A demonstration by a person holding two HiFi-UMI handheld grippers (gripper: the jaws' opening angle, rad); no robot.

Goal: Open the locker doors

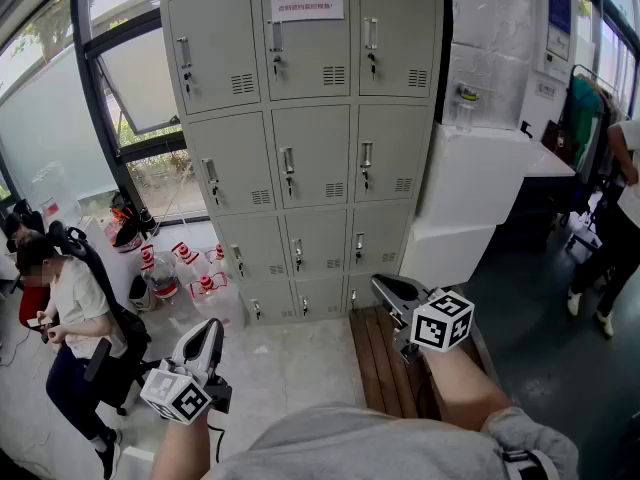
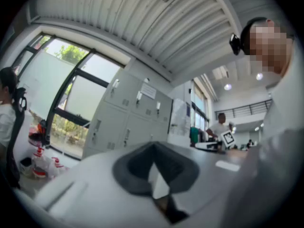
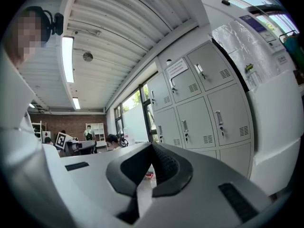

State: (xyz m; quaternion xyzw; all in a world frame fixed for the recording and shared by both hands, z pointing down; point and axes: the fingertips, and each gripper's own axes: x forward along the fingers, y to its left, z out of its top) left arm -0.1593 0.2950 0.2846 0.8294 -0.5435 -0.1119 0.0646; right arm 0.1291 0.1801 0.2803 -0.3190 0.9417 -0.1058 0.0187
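The left gripper (image 1: 207, 330) and right gripper (image 1: 384, 286) each had jaws pressed together, empty, facing the closed grey metal locker doors (image 1: 312, 153).

Floor, left edge: a seated person (image 1: 70, 318) in a white top occupies a dark chair (image 1: 98, 273), next to the tall window (image 1: 140, 78) with greenery outside.

Floor by the window's foot: a cluster of red-and-white containers (image 1: 185, 266), probably bottles; too small to confirm.

Floor, centre right: a slatted wooden bench (image 1: 385, 363), dark brown, its top bare.

Beyond the wooden bench's far end: a stepped white unit (image 1: 470, 198), with a plastic-wrapped block (image 1: 490, 38) on its upper part.

Floor, right edge: a standing person (image 1: 612, 230), and a green garment (image 1: 583, 113) hanging behind.

Overhead: ribbed ceiling with a lit strip lamp (image 3: 67, 51).
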